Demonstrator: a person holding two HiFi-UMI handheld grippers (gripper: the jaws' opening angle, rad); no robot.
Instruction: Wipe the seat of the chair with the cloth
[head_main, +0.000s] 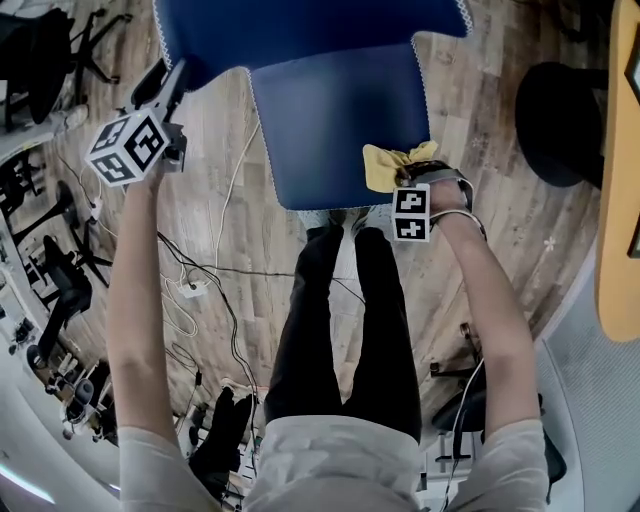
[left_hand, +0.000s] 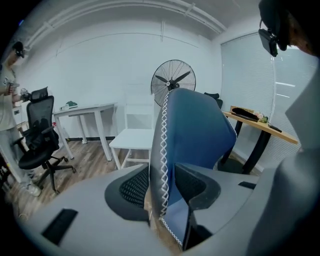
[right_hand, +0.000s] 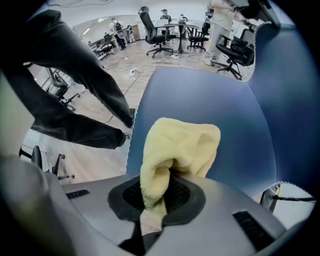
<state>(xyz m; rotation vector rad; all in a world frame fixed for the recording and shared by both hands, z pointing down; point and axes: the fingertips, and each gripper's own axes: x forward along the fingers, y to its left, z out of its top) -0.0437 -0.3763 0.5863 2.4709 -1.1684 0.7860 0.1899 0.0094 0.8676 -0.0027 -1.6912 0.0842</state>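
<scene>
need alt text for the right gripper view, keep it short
The right gripper is shut on a yellow cloth, which bunches up above the jaws over the blue chair seat. Beyond are a wooden floor, the person's dark trouser leg and office chairs.

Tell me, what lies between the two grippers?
In the head view, the blue chair seat lies between the left gripper and the right gripper, which holds the yellow cloth.
</scene>
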